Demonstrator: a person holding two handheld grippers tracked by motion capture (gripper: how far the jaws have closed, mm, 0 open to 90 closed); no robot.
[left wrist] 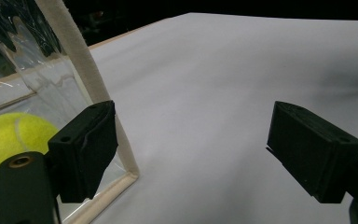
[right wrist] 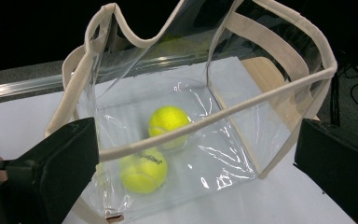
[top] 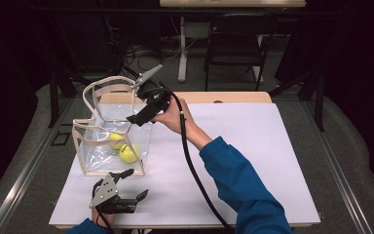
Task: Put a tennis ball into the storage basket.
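Nearest, the left hand-held gripper [top: 132, 184] rests wide open and empty at 6 o'clock of the clear plastic, beige-trimmed tote bag [top: 111, 142] holding two yellow tennis balls [top: 128, 153]. Beyond, the right hand-held gripper [top: 137, 118] gapes empty at its rim; snagging it could tip the bag.

- You work at a white table [top: 253, 161] with a wooden far edge.
- Behind that table stands 1 dark folding chair [top: 236, 41].
- Left of the chair, cables [top: 136, 51] lie on grey floor [top: 297, 102].
- Beyond the table, the room is dark.
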